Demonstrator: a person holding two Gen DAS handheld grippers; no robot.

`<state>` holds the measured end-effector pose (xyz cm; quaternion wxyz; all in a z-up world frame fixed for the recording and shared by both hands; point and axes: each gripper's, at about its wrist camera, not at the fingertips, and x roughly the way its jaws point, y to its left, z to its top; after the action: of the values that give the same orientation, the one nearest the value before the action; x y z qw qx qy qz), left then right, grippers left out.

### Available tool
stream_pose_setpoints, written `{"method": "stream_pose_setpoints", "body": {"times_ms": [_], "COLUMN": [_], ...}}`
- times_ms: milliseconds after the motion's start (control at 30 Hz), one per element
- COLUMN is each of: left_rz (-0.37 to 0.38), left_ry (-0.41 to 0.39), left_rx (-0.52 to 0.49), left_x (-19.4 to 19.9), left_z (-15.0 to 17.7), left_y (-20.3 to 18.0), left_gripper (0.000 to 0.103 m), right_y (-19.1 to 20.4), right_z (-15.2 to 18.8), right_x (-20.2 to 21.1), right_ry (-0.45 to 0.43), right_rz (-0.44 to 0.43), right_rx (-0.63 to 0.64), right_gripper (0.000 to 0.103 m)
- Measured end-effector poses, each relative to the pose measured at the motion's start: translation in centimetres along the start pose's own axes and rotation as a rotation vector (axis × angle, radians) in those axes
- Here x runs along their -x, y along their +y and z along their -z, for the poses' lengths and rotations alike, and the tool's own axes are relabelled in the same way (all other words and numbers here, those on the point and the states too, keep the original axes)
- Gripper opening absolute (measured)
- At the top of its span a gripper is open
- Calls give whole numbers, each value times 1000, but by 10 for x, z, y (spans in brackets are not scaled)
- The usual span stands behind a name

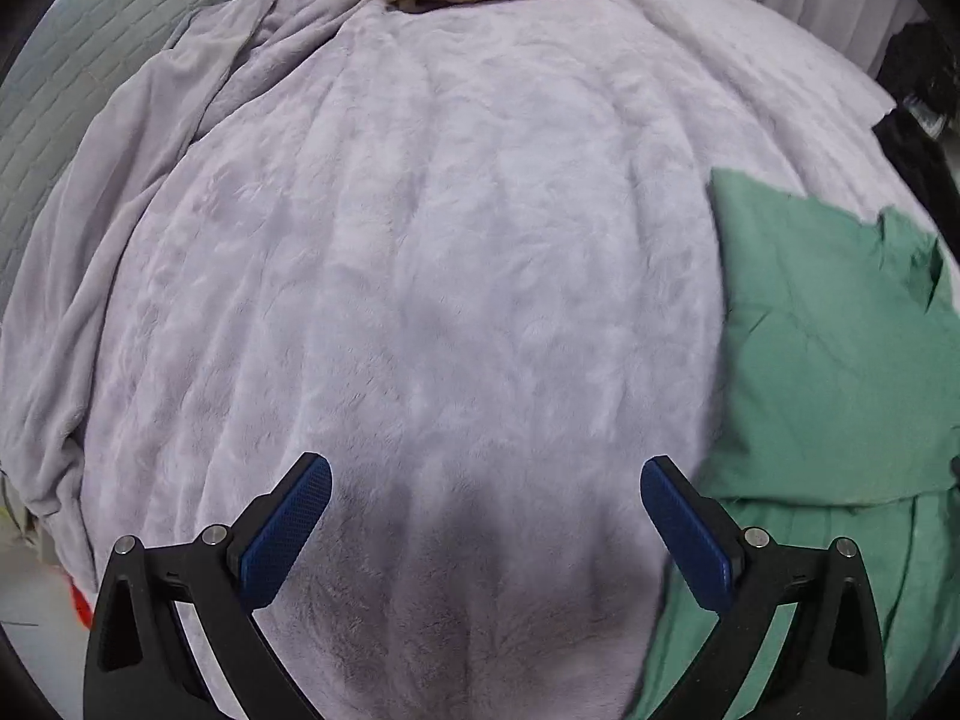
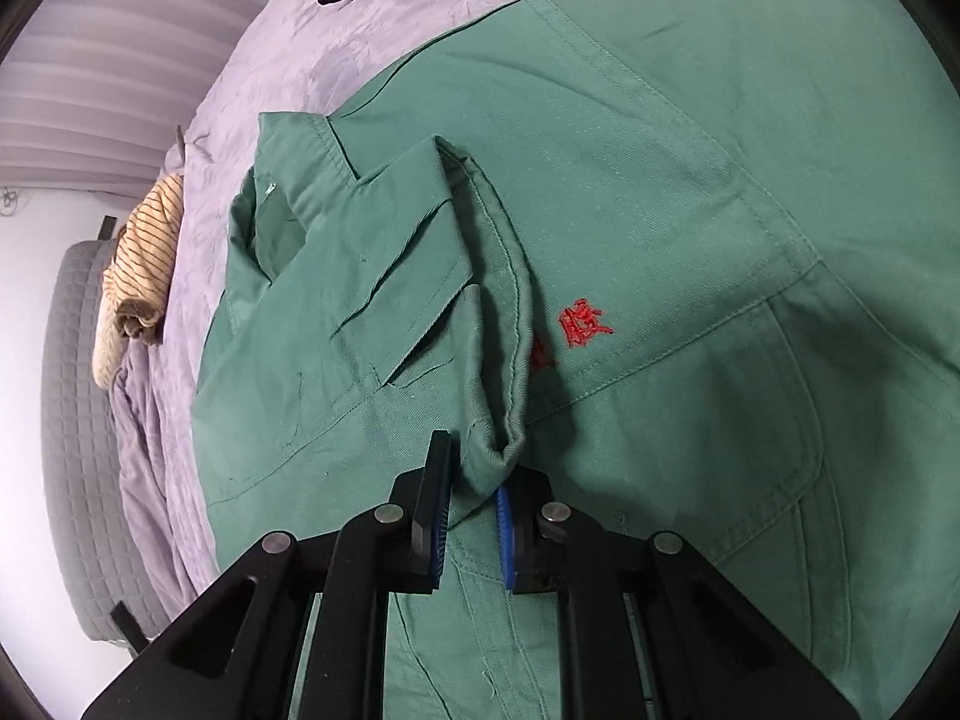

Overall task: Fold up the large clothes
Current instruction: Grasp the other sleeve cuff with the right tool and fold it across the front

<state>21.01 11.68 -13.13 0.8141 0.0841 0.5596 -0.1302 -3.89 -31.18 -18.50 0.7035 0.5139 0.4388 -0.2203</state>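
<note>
Right gripper (image 2: 471,516) pinches green shirt (image 2: 660,210) edge, ready to fold it over. Shirt lies flat on purple blanket (image 1: 420,240) ahead. Left gripper (image 1: 486,489) wide open, holds nothing, shirt at its right.

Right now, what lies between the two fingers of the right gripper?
In the right wrist view, a folded edge of the green jacket sits between the right gripper pads, which pinch it.
</note>
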Motion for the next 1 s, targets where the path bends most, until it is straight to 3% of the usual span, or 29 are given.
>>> {"method": "stream_pose_setpoints", "body": {"times_ms": [67, 133, 200, 267, 300, 400, 600, 833, 900, 967, 1000], "left_rz": [85, 125, 82, -26, -46, 34, -61, -46, -36, -28, -31], "left_ry": [-8, -13, -5, 17, 39, 50, 57, 67, 67, 63, 51], "left_rx": [-23, -90, -184, -267, -282, -190, -243, -265, -284, -302, -312], "left_x": [4, -1, -18, -46, -59, -63, -46, -18, -9, 0, 8], "left_z": [-11, -15, -10, 3, 9, 12, 5, 16, 22, 28, 35], "left_y": [-15, -42, -68, -82, -81, -58, -51, -58, -68, -80, -87], "left_gripper": [103, 103, 103, 103, 103, 103, 103, 103, 103, 103, 103], "right_y": [2, 4, 6, 8, 7, -3, -14, -23, -27, -30, -32], "right_z": [1, 1, 1, 2, 3, 4, 9, 37, 49, 60, 65], "right_x": [-1, -1, -1, 3, 4, 11, 28, 56, 63, 70, 74], "right_ry": [1, 4, 5, -4, -14, -48, -60, -13, 1, 6, 5], "right_rz": [16, 29, 41, 51, 60, 91, 137, 156, 154, 147, 141], "right_rx": [14, 21, 35, 44, 42, 18, -10, -7, -14, -25, -31], "right_gripper": [14, 14, 14, 14, 14, 13, 13, 18, 29, 56, 57]}}
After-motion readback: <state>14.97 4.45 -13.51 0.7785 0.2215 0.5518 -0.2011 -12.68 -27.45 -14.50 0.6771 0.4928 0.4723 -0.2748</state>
